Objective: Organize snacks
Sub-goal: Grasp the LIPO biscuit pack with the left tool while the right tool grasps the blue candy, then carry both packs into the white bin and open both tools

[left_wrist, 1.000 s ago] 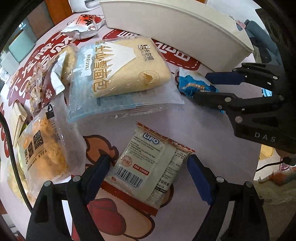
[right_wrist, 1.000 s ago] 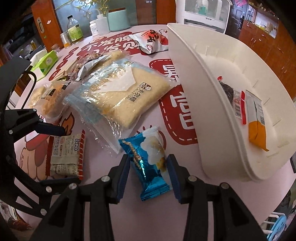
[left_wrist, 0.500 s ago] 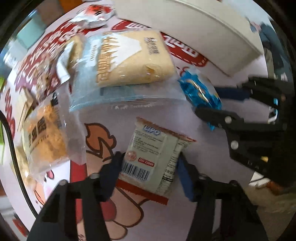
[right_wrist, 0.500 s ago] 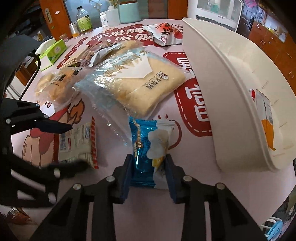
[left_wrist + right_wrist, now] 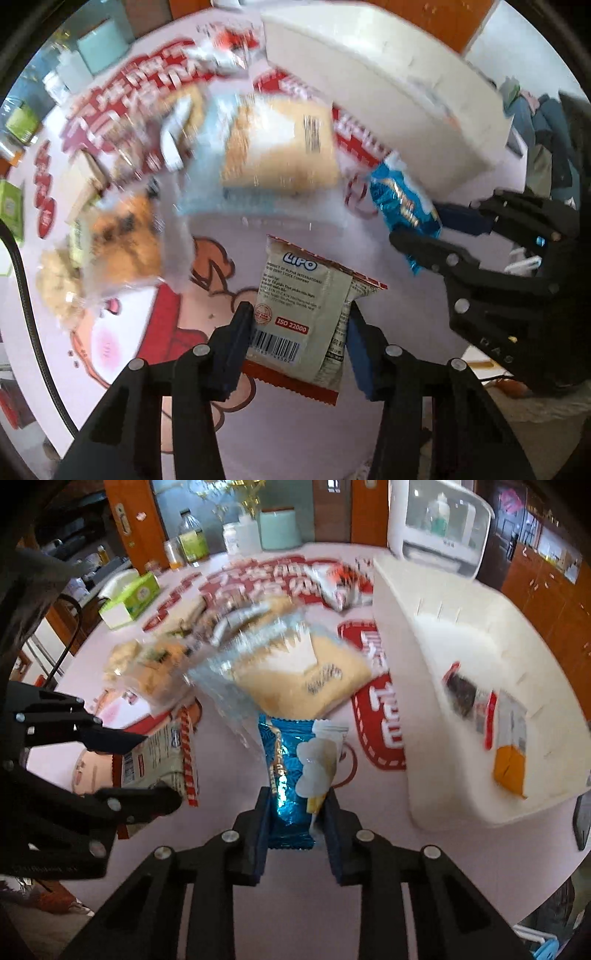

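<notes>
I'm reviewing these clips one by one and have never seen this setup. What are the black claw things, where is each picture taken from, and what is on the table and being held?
No robot here: a person holds a two-finger gripper in each hand, with a fisheye camera on each looking along its fingers.

The left wrist view shows the left gripper at the bottom, its jaws just closed on a beige Lipo packet. The right gripper shows at that picture's right edge.

The right wrist view shows the right gripper, which has just closed on a blue wrapped snack.

On the pink printed table lie a large bread bag, other blurred snack bags, and a white bin already holding a few packets.
</notes>
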Demonstrator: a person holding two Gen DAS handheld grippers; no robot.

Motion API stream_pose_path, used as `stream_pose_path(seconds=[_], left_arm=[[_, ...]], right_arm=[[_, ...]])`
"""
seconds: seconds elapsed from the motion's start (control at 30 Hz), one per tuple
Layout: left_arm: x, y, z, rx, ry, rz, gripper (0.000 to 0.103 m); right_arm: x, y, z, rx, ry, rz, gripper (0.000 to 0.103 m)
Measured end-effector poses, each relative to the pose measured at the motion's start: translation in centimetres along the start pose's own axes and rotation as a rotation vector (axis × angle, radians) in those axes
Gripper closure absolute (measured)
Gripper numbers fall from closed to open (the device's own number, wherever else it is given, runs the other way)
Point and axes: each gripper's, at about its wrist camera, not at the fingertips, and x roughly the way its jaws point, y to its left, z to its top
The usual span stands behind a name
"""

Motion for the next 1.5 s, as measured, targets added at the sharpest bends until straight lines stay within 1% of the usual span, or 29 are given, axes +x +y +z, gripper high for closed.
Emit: stream_pose_path(seconds=[0.17,0.3,0.4,0.53,0.63,0.87,1.0,1.13,1.3,1.4,1.43,1.47,1.5], left_arm=[[-4.7,-1.0,1.3,-0.052,-0.106,0.029,0.056],[-8.5,-2.5,3.8,-0.090,-0.190,0.049,0.056],[-10.5,-4.1,6.3,-0.110,-0.256,0.056,0.056],[-11.8,-6.6,9.1,-0.119,-0.310,0.067,0.056],[-12.3,-8.9,11.2,-0.117,-0.343,0.100,0.056],[-12.1,-12.6,15.6,-0.126,-0.366,0.138,0.056],[-11.6,-13.8,17.8,-0.147,-0.369,0.151,0.056],[-10.7,-14.5,19.8,-0.157,-0.362,0.163,0.055],[-9.4,-15.1,22.0,-0.174,-0.352,0.173,0.055],[-8.7,-15.4,22.6,-0.174,-0.343,0.190,0.051],[-8.4,-15.6,22.7,-0.170,-0.339,0.195,0.038],[-8.2,-15.7,22.7,-0.166,-0.336,0.197,0.017],[-8.0,-15.7,22.7,-0.166,-0.336,0.197,0.009]], right_arm=[[-3.5,-1.1,1.3,-0.010,-0.097,0.020,0.077],[-6.6,-2.9,2.6,0.004,-0.177,0.037,0.077],[-8.4,-4.5,3.4,0.017,-0.220,0.041,0.077],[-10.3,-7.5,4.5,0.045,-0.257,0.033,0.077],[-11.1,-10.1,5.2,0.074,-0.274,0.007,0.077],[-12.2,-16.1,6.3,0.168,-0.295,-0.048,0.077],[-11.9,-18.7,6.8,0.203,-0.295,-0.061,0.076],[-11.2,-20.5,7.0,0.219,-0.285,-0.079,0.076],[-10.4,-21.8,6.5,0.232,-0.263,-0.082,0.076],[-9.8,-22.4,6.4,0.229,-0.248,-0.094,0.076],[-9.6,-22.5,6.3,0.229,-0.244,-0.093,0.075],[-9.4,-22.7,6.3,0.230,-0.235,-0.088,0.073],[-9.1,-22.9,6.3,0.234,-0.225,-0.080,0.070]])
